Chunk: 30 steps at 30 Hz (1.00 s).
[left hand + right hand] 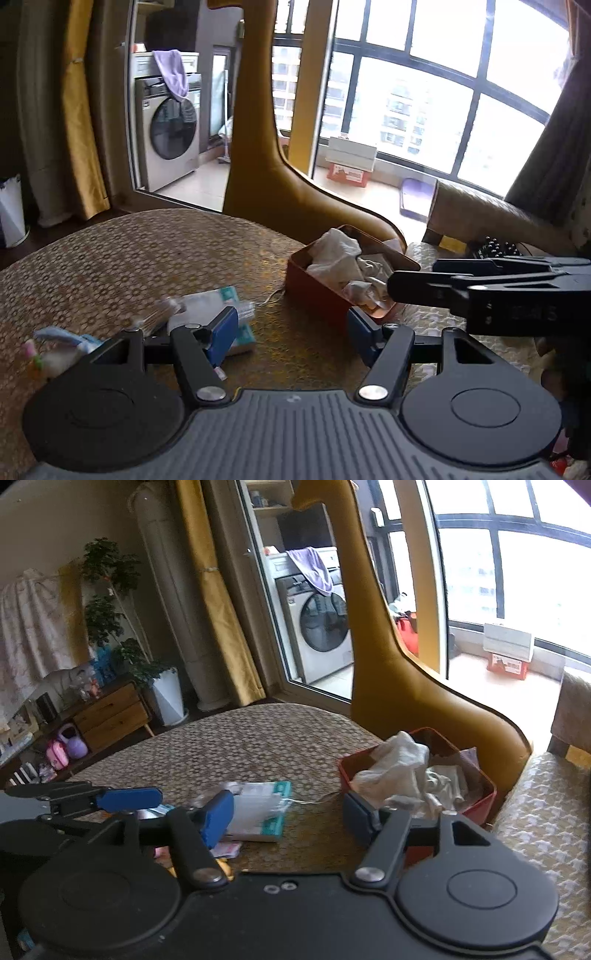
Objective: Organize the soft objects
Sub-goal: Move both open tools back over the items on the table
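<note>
A red box [317,291] [480,806] stands on the table, stuffed with crumpled white cloths [340,254] [399,768]. My left gripper [291,334] hovers open just in front of the box, nothing between its blue pads. My right gripper [288,819] is open and empty too, with the box ahead to its right. In the left wrist view its black fingertips [397,286] reach over the box's near corner. White-and-teal tissue packs [210,304] [262,808] lie left of the box. A small plush toy [55,350] lies at the far left.
The table [129,258] has a gold patterned cover. A mustard chair back [258,166] [373,646] rises behind the box. A houndstooth-covered seat [546,812] is on the right. Small pink and yellow items [225,849] lie near the right gripper.
</note>
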Each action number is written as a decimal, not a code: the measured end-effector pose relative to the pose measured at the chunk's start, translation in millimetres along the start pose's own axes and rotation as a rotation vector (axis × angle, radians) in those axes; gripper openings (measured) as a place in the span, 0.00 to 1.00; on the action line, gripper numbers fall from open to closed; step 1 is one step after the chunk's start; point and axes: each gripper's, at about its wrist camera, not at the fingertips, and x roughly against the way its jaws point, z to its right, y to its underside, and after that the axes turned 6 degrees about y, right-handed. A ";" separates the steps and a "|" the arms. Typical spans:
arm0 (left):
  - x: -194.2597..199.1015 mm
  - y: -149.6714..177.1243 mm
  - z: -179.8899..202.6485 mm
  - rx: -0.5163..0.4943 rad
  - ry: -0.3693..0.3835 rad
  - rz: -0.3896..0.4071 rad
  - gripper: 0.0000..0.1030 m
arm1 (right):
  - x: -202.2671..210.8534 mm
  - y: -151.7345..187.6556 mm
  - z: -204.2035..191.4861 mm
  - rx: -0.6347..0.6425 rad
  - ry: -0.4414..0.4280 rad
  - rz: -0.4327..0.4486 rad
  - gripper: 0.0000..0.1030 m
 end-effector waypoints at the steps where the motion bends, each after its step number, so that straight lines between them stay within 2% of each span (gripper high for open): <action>1: 3.2 1.0 -2.2 0.003 -0.001 0.003 0.63 | 2.5 1.5 -3.3 -0.003 -0.007 0.006 0.67; 4: 15.6 6.4 -8.7 0.002 -0.018 0.016 0.71 | 9.0 7.2 -13.9 -0.002 -0.024 0.022 0.71; 9: 34.2 14.2 -17.4 0.007 -0.032 0.040 0.71 | 16.9 17.2 -29.3 0.000 -0.058 0.043 0.80; 11: 40.5 17.5 -20.1 0.008 -0.038 0.048 0.78 | 18.7 21.6 -35.8 -0.002 -0.058 0.054 0.84; 15: 48.9 25.5 -27.3 0.019 -0.043 0.050 0.79 | 23.0 31.8 -48.0 0.008 -0.070 0.078 0.90; 21: 59.0 36.6 -42.0 0.059 -0.040 0.058 0.86 | 24.8 44.2 -60.8 0.024 -0.094 0.091 0.95; 23: 61.4 41.3 -47.9 0.070 -0.042 0.063 0.94 | 24.6 47.4 -63.8 0.027 -0.102 0.094 0.97; 25: 62.6 47.5 -55.3 0.087 -0.042 0.067 0.97 | 23.4 50.9 -68.3 0.047 -0.106 0.094 0.98; 30: 60.7 65.7 -72.4 0.130 -0.021 0.054 0.97 | 19.6 58.9 -76.6 0.076 -0.129 0.080 1.00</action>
